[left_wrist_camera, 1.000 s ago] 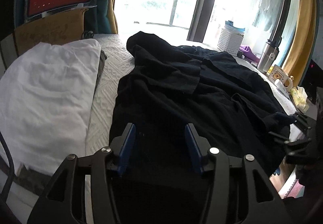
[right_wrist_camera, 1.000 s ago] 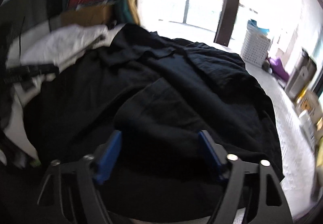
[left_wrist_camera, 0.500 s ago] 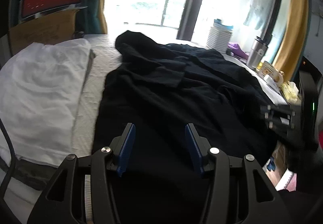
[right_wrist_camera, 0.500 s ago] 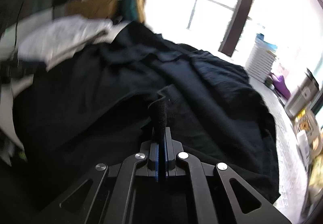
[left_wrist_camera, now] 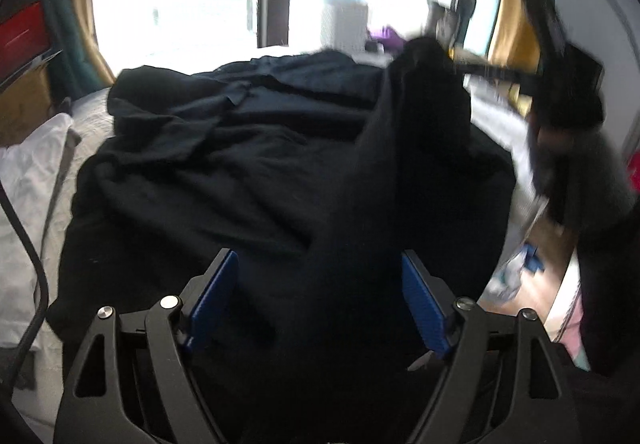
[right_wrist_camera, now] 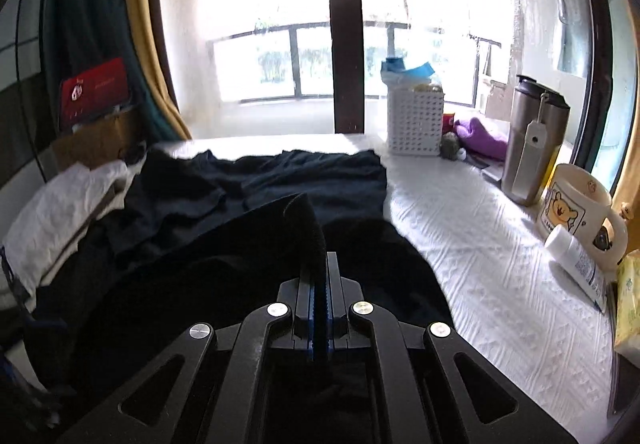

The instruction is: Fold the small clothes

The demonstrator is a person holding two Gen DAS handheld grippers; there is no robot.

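Garment: one black garment (right_wrist_camera: pixel 260 199) on the white bed (right_wrist_camera: pixel 480 236), an edge lifted.
Right gripper (right_wrist_camera: pixel 320 276): pressed together, pinching that edge.
Left gripper (left_wrist_camera: pixel 320 296): spread, jaws just opening, over cloth.
Right view only: one mug (right_wrist_camera: pixel 576 211), one tumbler (right_wrist_camera: pixel 528 139).
Left view only: right gripper's side, blurred.

Rumpled black garment (right_wrist_camera: pixel 256 195), edge lifted

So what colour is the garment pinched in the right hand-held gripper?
Black garment, clearest in the right wrist view, pinched in the right hand-held gripper.

Window (right_wrist_camera: pixel 304 55) glare blown out, fg dark, left view motion-blurred, fisheye edges.
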